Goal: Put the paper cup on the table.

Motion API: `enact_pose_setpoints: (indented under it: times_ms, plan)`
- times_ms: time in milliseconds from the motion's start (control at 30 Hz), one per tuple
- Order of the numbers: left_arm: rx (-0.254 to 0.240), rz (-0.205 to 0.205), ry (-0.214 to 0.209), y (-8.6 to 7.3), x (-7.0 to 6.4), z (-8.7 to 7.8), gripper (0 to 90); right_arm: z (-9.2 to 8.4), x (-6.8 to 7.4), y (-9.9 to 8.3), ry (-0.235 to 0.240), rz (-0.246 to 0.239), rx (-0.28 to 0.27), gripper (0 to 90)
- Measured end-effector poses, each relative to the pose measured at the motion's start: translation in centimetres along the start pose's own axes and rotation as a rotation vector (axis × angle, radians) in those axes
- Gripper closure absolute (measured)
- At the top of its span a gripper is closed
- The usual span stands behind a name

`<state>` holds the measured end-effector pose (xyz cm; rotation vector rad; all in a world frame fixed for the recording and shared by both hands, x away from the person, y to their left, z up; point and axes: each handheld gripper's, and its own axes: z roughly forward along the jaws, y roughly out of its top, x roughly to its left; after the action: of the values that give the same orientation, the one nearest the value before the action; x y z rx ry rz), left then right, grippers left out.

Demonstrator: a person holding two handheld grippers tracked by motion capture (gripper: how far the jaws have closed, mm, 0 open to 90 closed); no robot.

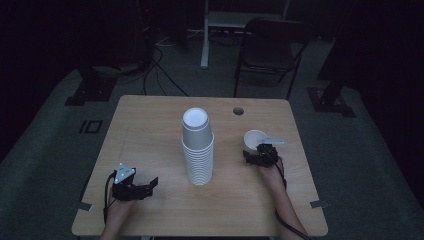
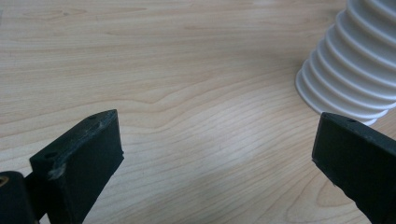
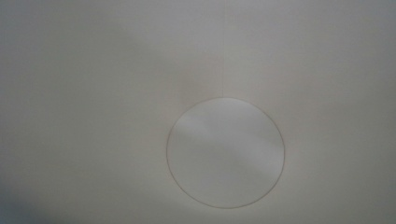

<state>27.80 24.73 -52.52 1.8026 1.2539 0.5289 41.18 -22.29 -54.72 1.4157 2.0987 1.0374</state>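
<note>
I have the right claw gripping a single cup, cup stack to its left; left claw open.

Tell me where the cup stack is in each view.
High view: the stack stands mid-table.
Left gripper view: its lower rims are at the top right.
Right gripper view: the camera looks into a single cup.
Shared landmark: the wood table, seen in the high and left gripper views.
</note>
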Motion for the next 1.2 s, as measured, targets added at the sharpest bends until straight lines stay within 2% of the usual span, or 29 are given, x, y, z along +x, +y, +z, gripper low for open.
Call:
enact_pose_setpoints:
  times_ms: [133,200,267,333,500,800,900,1000,1200]
  plan:
    - [0.001,-0.010,0.002,-0.1,0.1,0.1,2.2,0.0,0.0,0.0,0.016,0.003,0.011,19.7]
    - [0.000,-0.016,0.005,-0.1,0.3,0.1,2.2,-0.1,-0.1,0.1,0.033,0.020,0.008,14.1]
    - [0.001,-0.018,0.010,-0.2,0.4,0.1,2.2,-0.3,-0.2,0.1,0.052,0.035,0.001,12.6]
    - [-0.001,-0.023,0.010,-0.2,0.5,0.0,2.2,-0.6,-0.3,0.0,0.072,0.023,-0.010,10.8]
    - [0.002,-0.019,0.023,-0.2,0.6,0.0,2.2,-1.5,-0.7,-0.3,0.063,0.040,-0.043,10.7]
    - [0.004,-0.015,0.038,-0.3,0.8,0.0,2.2,-2.5,-1.0,-1.6,0.077,0.006,-0.055,10.3]
    - [-0.002,-0.012,0.049,-0.3,0.8,-0.1,2.2,-3.2,-1.2,-2.3,0.084,-0.019,-0.053,10.2]
    - [-0.001,-0.010,0.053,-0.3,0.8,-0.1,2.2,-3.8,-1.4,-2.9,0.084,-0.021,-0.052,10.2]
    - [-0.003,-0.015,0.062,-0.4,1.0,-0.1,2.2,-5.1,-1.6,-4.0,0.049,-0.036,-0.044,10.2]
